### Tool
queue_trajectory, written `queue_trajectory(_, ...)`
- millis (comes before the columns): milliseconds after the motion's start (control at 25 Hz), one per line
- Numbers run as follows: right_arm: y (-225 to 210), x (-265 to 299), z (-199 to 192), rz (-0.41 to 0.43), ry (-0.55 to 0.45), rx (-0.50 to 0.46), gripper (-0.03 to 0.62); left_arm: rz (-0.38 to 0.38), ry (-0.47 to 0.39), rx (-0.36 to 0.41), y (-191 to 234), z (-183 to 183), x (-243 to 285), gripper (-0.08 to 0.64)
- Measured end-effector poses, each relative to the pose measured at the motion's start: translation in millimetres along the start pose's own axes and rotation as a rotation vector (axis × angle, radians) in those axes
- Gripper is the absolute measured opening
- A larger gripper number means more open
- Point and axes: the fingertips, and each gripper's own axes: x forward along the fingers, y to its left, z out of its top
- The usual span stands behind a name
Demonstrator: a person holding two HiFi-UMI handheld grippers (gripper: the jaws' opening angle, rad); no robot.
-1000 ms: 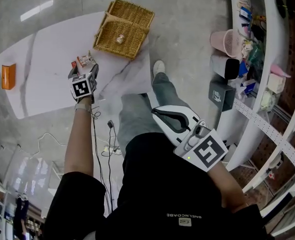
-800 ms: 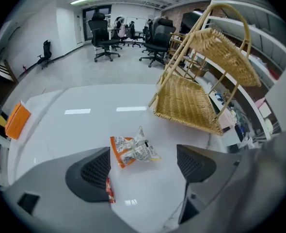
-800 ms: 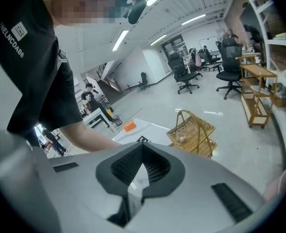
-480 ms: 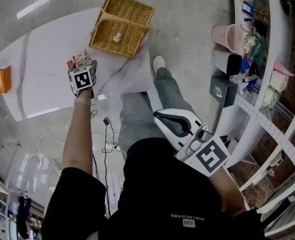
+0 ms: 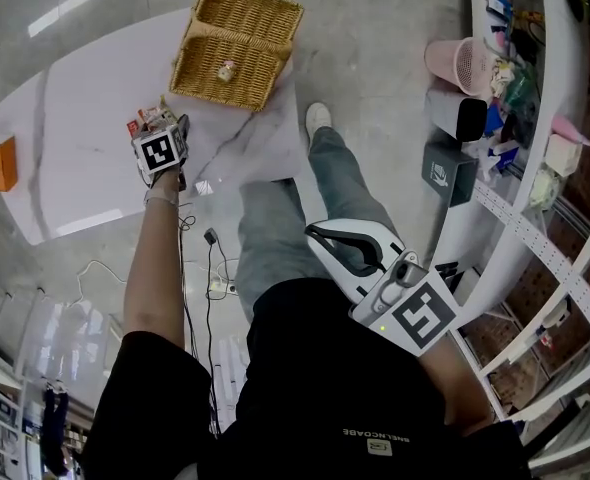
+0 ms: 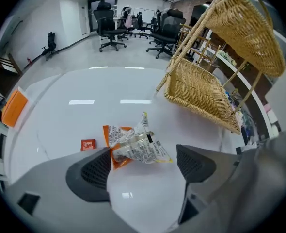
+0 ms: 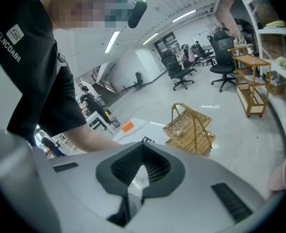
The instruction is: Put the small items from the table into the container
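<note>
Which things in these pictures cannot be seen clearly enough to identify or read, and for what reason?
Small item in the basket: head view, too small to identify.
Print on the clear packet: left gripper view, too small to read.
The same packet in the head view: mostly hidden under the left gripper.
Orange object at the far left of the head view: too small to identify.

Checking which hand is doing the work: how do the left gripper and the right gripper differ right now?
The left gripper's jaws are apart; the right gripper's jaws are together. The left gripper is low over the white table, a clear crinkled snack packet between its jaws; the right gripper is held back by the person's torso, off the table. Both are grey, and neither grips anything.
</note>
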Motion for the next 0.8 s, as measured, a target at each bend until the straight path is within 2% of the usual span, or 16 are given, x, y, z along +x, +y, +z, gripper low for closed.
queue_trajectory(160,-1.5,0.0,-2.5,-0.001,-0.001,0.01,0.0,0.003,0.011,-0.02,0.5,0.9,3.5,0.41)
queue_trajectory(800,-2.3,2.5,-8.3,0.005,-0.007,0.037,0.0,0.041,-0.004,0.033,2.0,1.5,5.1,0.38)
